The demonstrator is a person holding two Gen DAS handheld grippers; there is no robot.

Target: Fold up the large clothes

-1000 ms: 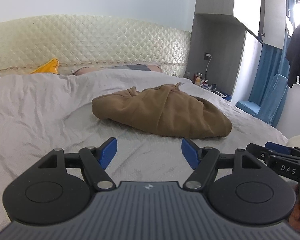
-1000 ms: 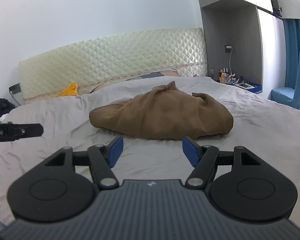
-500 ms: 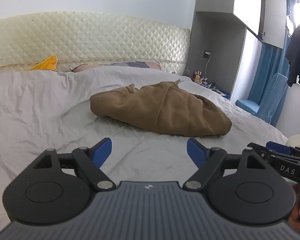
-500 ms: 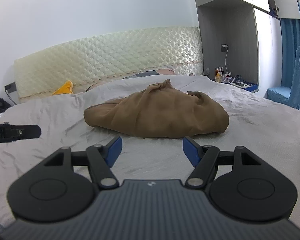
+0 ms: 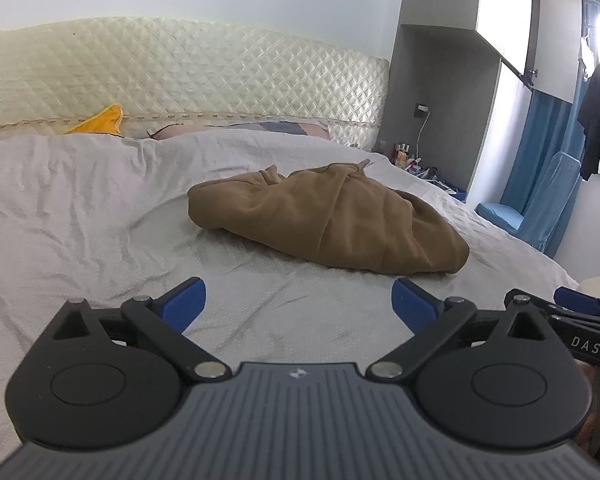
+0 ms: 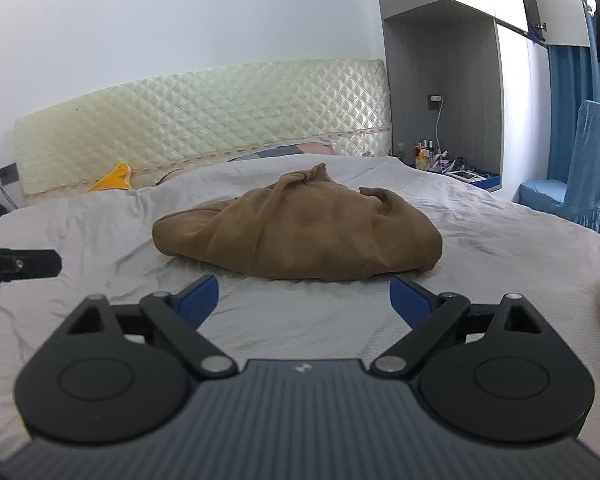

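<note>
Both sets of jaws have just been opening; left gripper [image 5: 298, 304] and right gripper [image 6: 304, 300] now gape wide, empty, over bare sheet [image 5: 80, 216], short of the crumpled brown garment [image 5: 332, 224] mid-bed

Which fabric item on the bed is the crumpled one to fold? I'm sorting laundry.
The brown garment, bunched in a heap mid-bed; the yellow cloth lies by the headboard, the grey bedspread is spread out.

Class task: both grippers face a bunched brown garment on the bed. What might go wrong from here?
1. The brown garment lies in a crumpled heap, so a gripper may pinch several layers at once.
2. The grey bedsheet is loose and wrinkled; the open left gripper or right gripper might catch it too.
</note>
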